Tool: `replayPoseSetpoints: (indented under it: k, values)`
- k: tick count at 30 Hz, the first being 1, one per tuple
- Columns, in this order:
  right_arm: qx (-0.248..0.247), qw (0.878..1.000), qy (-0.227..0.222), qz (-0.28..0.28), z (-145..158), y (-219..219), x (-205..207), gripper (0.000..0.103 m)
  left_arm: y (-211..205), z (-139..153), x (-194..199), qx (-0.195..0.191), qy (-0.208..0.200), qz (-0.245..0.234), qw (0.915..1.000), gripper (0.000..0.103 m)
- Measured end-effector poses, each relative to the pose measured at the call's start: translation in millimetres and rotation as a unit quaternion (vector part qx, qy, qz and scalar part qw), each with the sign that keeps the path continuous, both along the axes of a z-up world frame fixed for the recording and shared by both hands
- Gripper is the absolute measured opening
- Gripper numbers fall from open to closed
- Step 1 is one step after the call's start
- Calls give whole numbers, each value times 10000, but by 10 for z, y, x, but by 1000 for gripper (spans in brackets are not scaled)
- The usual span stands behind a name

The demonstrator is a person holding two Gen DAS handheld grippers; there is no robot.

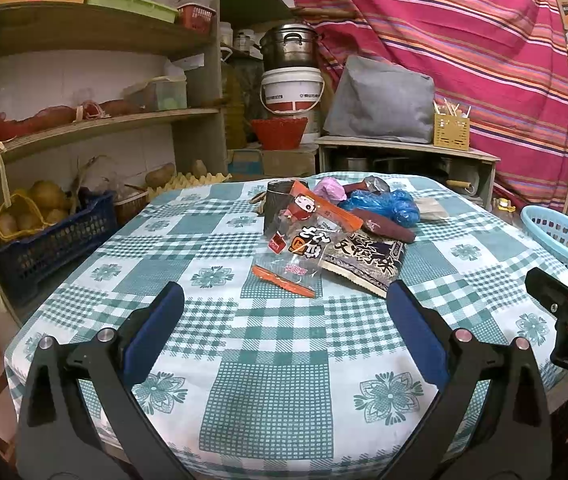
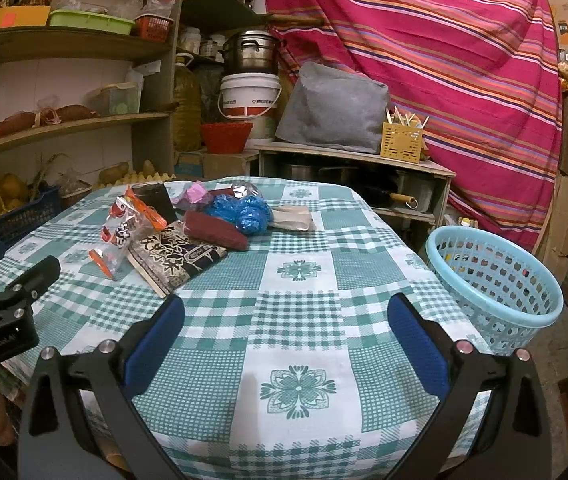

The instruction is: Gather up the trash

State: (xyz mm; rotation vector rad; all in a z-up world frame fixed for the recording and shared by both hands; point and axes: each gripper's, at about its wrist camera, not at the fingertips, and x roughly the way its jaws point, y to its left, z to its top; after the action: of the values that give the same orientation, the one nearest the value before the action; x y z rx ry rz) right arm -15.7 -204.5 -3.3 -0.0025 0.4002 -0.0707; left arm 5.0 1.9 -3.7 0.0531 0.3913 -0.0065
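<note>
The table (image 1: 267,360), under a green-and-white checked cloth, fills both views. In the right wrist view a light blue perforated basket (image 2: 496,284) sits at the table's edge at about 3 o'clock, well apart from the trash. The trash lies heaped toward the far side, at 12 o'clock in the left wrist view and 10 o'clock in the right. Within it, a dark printed snack bag (image 1: 364,260) lies nearest, touching a clear wrapper with orange trim (image 1: 304,240) on its left. Behind them lie a maroon packet (image 1: 384,224), a crumpled blue plastic bag (image 1: 384,204) and a pink wrapper (image 1: 330,188). The left gripper (image 1: 284,300) and right gripper (image 2: 284,312) hover above bare cloth, fingers spread wide, holding nothing.
</note>
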Motion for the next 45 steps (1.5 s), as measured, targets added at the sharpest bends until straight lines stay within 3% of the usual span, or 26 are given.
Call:
replayPoseSetpoints:
  k: [45]
  values:
    - [-24,10000,-4,-11,-15,-38,-8,99,3,-14,9,16,-8,7,10000,98]
